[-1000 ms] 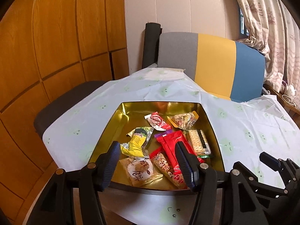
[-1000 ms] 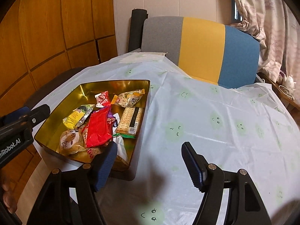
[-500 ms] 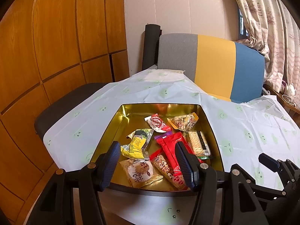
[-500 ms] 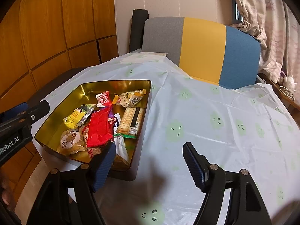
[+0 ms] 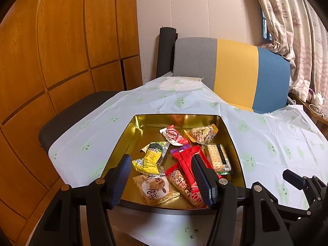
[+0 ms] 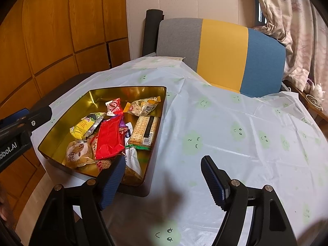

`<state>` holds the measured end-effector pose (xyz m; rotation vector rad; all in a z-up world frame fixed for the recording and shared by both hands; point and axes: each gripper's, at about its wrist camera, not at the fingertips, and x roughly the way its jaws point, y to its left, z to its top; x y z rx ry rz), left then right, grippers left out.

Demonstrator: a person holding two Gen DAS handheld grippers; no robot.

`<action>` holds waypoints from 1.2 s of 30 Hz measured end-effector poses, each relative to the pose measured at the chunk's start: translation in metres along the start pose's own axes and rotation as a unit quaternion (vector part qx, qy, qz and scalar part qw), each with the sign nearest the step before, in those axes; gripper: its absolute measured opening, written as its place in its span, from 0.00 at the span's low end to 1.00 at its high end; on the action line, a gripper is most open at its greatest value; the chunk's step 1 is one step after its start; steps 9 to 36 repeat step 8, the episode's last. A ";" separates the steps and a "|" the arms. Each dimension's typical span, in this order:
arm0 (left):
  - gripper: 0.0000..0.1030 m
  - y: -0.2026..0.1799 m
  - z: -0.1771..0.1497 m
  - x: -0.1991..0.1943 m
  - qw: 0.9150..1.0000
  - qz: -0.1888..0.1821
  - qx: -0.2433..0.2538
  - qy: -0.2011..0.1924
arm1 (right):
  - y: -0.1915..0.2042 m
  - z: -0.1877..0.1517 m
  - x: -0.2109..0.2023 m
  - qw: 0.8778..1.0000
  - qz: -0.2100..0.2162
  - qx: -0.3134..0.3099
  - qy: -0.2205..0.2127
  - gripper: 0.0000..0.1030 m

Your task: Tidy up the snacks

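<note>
Your left gripper [image 5: 161,177] hangs over the near rim of the gold tin [image 5: 233,143], jaws apart, holding nothing. Your right gripper [image 6: 163,179] is spread wide over the tablecloth [image 6: 235,123], empty. Snack packets [image 5: 184,160] lie inside the tin. Striped sofa [image 5: 235,71] behind.

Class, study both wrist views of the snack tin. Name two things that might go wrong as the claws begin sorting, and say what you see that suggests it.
1. The snacks overlap: the red packet lies on others, so a claw may pinch two at once.
2. The gold tin sits near the table's edge, where the tablecloth looks slippery; a nudge from the open left claw might slide it off. The right claw hangs open beside it.
</note>
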<state>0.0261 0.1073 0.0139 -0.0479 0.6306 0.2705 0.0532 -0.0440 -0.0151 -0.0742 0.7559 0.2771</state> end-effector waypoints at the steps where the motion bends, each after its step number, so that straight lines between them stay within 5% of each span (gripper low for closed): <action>1: 0.60 0.000 0.000 0.000 1.000 0.001 0.003 0.001 | 0.000 0.000 0.000 1.000 0.000 -0.001 0.000 0.75; 36: 0.60 0.004 0.001 -0.002 1.000 0.006 -0.009 -0.019 | -0.005 0.000 0.000 1.000 -0.002 -0.002 -0.004 0.75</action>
